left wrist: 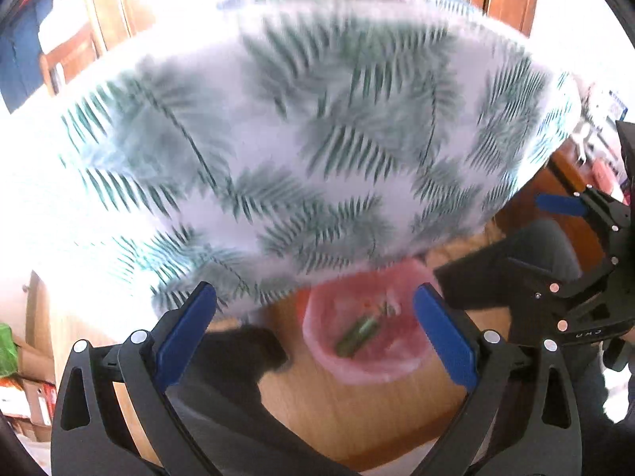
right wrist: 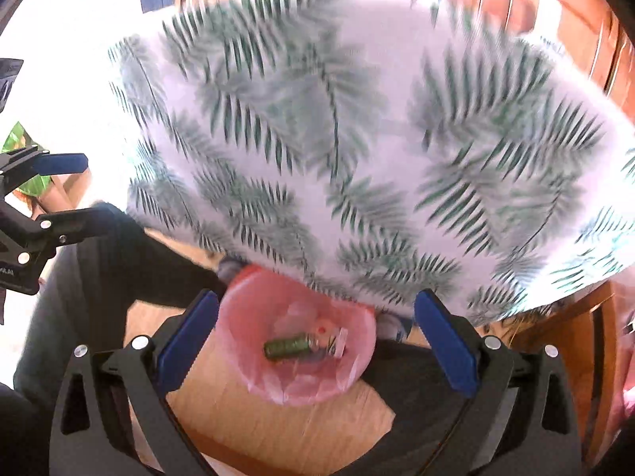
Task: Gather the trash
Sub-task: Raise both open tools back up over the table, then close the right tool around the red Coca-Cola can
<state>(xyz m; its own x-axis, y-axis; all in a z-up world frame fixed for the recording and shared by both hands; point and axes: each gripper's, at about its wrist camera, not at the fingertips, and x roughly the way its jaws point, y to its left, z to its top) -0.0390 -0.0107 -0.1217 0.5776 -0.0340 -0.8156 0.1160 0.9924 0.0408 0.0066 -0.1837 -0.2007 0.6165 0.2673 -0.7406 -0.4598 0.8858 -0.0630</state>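
Note:
A pink-lined trash bin [left wrist: 365, 361] stands on the wooden floor below the table edge; it also shows in the right wrist view [right wrist: 301, 384]. Inside lies a green bottle [left wrist: 357, 335], also seen in the right wrist view [right wrist: 287, 347], with small bits of trash beside it. My left gripper [left wrist: 313, 329] is open and empty above the bin. My right gripper [right wrist: 315, 333] is open and empty above the bin; it also shows at the right of the left wrist view [left wrist: 563, 246]. Both views are blurred.
A table with a white cloth printed with green fern leaves [left wrist: 297, 139] fills the upper part of both views [right wrist: 357, 158]. Wooden furniture [right wrist: 575, 8] stands at the back. A green bag [right wrist: 24, 158] lies at the left. The person's dark legs [right wrist: 99, 277] are beside the bin.

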